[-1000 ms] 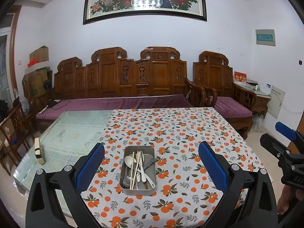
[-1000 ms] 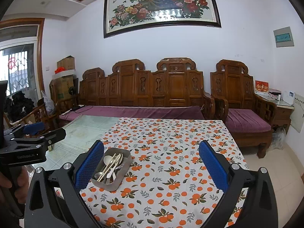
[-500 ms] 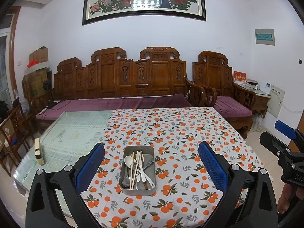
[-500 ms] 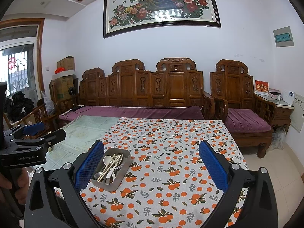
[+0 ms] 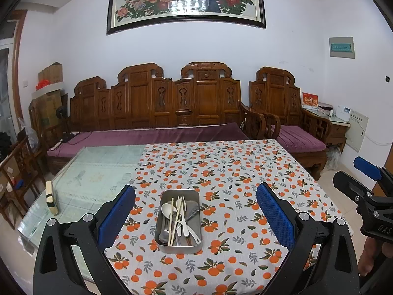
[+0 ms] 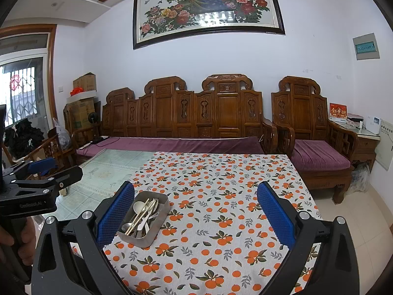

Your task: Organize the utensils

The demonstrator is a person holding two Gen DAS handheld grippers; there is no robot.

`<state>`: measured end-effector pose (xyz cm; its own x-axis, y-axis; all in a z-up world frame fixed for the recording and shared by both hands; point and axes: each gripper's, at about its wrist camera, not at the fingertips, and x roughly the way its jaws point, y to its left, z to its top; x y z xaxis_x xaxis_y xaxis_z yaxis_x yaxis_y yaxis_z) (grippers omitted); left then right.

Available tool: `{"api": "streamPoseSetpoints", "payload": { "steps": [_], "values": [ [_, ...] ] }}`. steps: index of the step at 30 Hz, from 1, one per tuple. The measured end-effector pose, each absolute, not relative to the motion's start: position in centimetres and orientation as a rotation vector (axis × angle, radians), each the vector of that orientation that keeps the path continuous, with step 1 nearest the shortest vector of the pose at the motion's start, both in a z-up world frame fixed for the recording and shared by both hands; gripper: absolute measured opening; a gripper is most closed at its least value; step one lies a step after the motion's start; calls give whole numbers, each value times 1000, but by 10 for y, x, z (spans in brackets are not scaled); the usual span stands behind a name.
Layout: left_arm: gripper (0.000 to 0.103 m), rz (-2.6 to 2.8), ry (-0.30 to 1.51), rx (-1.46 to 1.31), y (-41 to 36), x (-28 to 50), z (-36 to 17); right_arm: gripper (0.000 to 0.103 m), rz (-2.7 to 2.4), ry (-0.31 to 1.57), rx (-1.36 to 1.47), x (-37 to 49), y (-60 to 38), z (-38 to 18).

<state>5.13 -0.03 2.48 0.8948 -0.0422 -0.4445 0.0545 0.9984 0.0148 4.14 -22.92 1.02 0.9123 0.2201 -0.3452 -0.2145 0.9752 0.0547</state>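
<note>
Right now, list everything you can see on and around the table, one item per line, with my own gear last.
Metal tray: one, silver, on the tablecloth, near edge, centred ahead of the left tongs.
Utensils: a mixed pile, white and metal spoons plus pale chopsticks, inside the tray; exact count unclear.
Tablecloth: one, white with orange fruit print, covering the right part of the table.
Glass tabletop: one, greenish, bare on the left.
Small block: one, cream and black, on the glass edge, left.
Wooden bench: one, brown with purple cushion, behind the table.
Armchair: one, brown, purple cushion, right.
Painting: one, peacock and flowers, on the wall.
Left tongs: open, blue pads.
Right tongs: open, blue pads.
</note>
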Motion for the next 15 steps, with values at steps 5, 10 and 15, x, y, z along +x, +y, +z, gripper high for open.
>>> {"api": "streamPoseSetpoints", "payload": {
  "steps": [5,10,15],
  "values": [
    [95,-51,459,28,1,51,26,100,224,357,16,41,-229,10],
    [95,-50,459,28,1,51,26,100,224,357,15,41,-229,10],
    [95,-50,459,28,0,51,26,100,224,357,16,41,-229,10]
  ]
}}
